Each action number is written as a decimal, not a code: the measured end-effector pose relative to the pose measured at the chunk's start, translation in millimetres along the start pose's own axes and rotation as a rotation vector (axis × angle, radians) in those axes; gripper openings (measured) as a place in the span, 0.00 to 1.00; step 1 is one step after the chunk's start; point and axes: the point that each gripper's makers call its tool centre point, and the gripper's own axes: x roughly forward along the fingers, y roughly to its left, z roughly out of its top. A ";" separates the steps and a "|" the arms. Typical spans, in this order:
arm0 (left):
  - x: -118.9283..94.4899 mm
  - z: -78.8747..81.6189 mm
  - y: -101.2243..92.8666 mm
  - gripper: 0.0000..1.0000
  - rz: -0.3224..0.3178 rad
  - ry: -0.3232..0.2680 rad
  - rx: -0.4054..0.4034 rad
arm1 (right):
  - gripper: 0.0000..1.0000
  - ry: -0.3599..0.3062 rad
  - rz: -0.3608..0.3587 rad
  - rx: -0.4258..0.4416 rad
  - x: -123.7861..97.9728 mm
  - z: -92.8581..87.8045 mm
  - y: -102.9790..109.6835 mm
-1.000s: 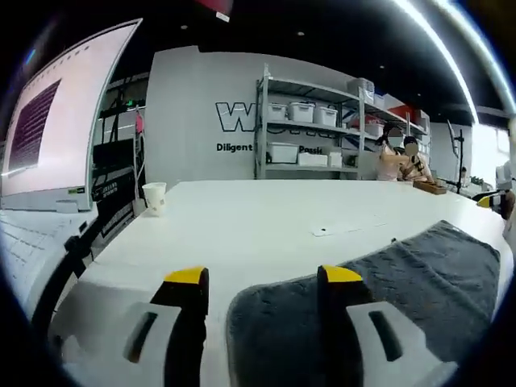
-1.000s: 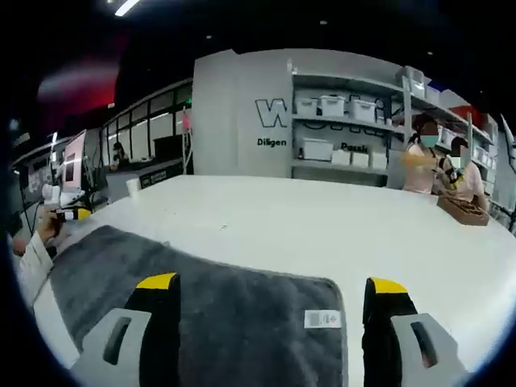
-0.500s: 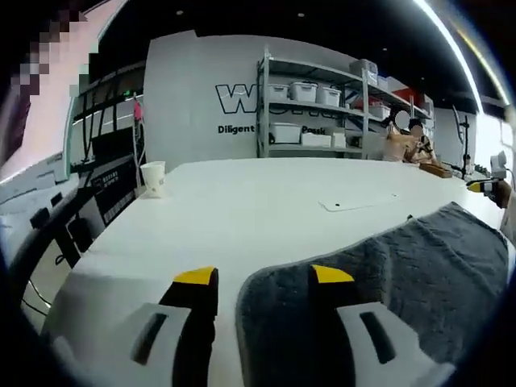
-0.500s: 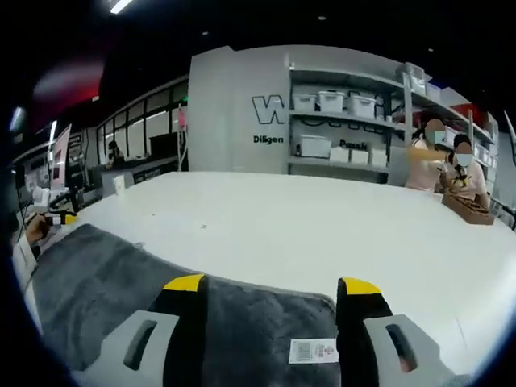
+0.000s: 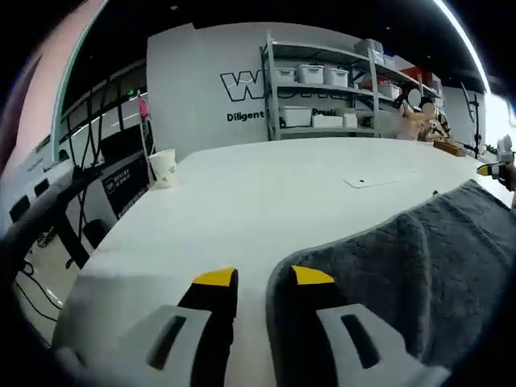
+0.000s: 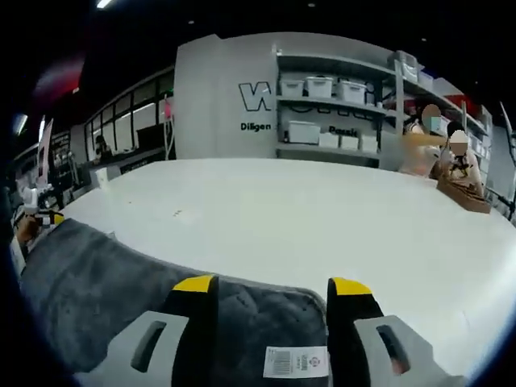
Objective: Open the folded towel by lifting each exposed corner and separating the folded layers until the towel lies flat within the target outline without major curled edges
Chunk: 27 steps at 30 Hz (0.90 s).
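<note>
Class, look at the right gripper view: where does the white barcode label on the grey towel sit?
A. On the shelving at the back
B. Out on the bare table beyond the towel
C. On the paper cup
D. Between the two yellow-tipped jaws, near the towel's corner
D: the white label lies on the grey towel between the right gripper's two jaws.

Grey wall (image 5: pixel 193 89): large outlined "W", remainder hidden behind shelving (image 5: pixel 322 76); smaller line beneath, "Diligent". Towel (image 6: pixel 89 278): white barcode label (image 6: pixel 296 361), print unreadable.
</note>
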 end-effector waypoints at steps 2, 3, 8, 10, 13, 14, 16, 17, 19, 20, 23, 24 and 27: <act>2.3 -5.3 -0.2 0.24 0.000 0.016 0.003 | 0.52 0.013 0.004 -0.009 1.0 -3.3 1.8; 2.4 -6.7 -0.4 0.24 -0.004 0.020 -0.003 | 0.52 0.023 0.008 -0.016 1.3 -5.6 1.9; 3.9 -6.0 -7.4 0.15 -0.042 0.013 -0.006 | 0.51 0.050 -0.014 0.004 3.5 -16.5 -9.9; 5.2 -5.9 -11.3 0.09 -0.058 0.012 0.001 | 0.50 0.060 -0.023 0.002 4.1 -19.6 -13.5; 6.2 -4.6 -12.8 0.08 -0.056 0.011 0.046 | 0.49 0.069 -0.027 0.012 6.3 -24.2 -18.3; 5.3 -5.0 -13.7 0.08 -0.054 0.014 0.045 | 0.49 0.072 -0.030 0.022 7.5 -26.5 -20.2; 5.6 -5.0 -12.9 0.08 -0.053 0.014 0.045 | 0.48 0.088 -0.034 0.025 8.6 -31.8 -21.7; 5.7 -4.9 -12.7 0.08 -0.052 0.014 0.041 | 0.47 0.097 -0.035 0.021 10.0 -35.1 -22.5; 5.9 -4.7 -12.1 0.08 -0.049 0.016 0.038 | 0.46 0.106 -0.033 0.023 11.4 -38.7 -23.1; 6.4 -4.4 -11.2 0.08 -0.048 0.017 0.035 | 0.45 0.107 -0.031 0.026 11.7 -39.4 -23.0; 6.8 -4.1 -11.3 0.08 -0.047 0.015 0.055 | 0.43 0.128 -0.036 0.017 13.4 -44.6 -23.4; 7.0 -4.1 -11.9 0.08 -0.046 0.015 0.066 | 0.42 0.135 -0.042 0.002 13.4 -46.5 -23.6; 8.3 -2.8 -12.8 0.06 -0.044 0.008 0.113 | 0.39 0.132 -0.037 0.022 12.9 -46.7 -22.5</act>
